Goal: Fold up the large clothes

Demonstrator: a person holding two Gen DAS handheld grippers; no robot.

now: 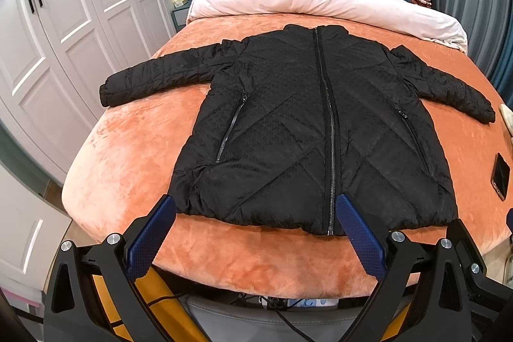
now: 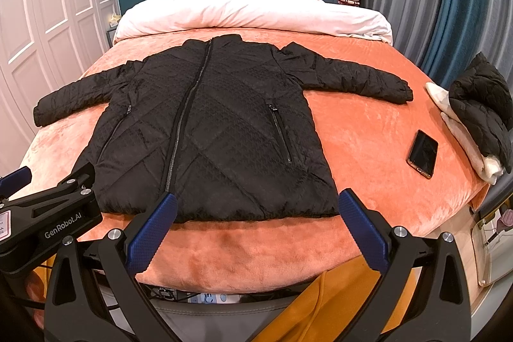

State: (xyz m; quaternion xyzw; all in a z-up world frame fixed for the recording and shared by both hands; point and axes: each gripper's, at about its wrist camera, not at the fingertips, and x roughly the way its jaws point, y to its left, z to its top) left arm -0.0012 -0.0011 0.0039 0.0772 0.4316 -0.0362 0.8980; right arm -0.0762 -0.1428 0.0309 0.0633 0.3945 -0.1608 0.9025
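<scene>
A black quilted jacket point(image 1: 288, 124) lies flat, front up and zipped, on the orange bedspread point(image 1: 128, 149), both sleeves spread out to the sides. It also shows in the right wrist view point(image 2: 205, 130). My left gripper point(image 1: 256, 207) is open and empty, hovering just short of the jacket's hem near the bed's front edge. My right gripper point(image 2: 256, 204) is open and empty, also just before the hem, to the right of the left gripper's body point(image 2: 48, 220).
A dark phone point(image 2: 422, 153) lies on the bedspread point(image 2: 368, 149) right of the jacket. A folded black garment on a white one point(image 2: 481, 117) sits at the far right edge. A white duvet point(image 2: 250, 12) is bunched by the blue headboard. White wardrobes point(image 1: 64, 37) stand left.
</scene>
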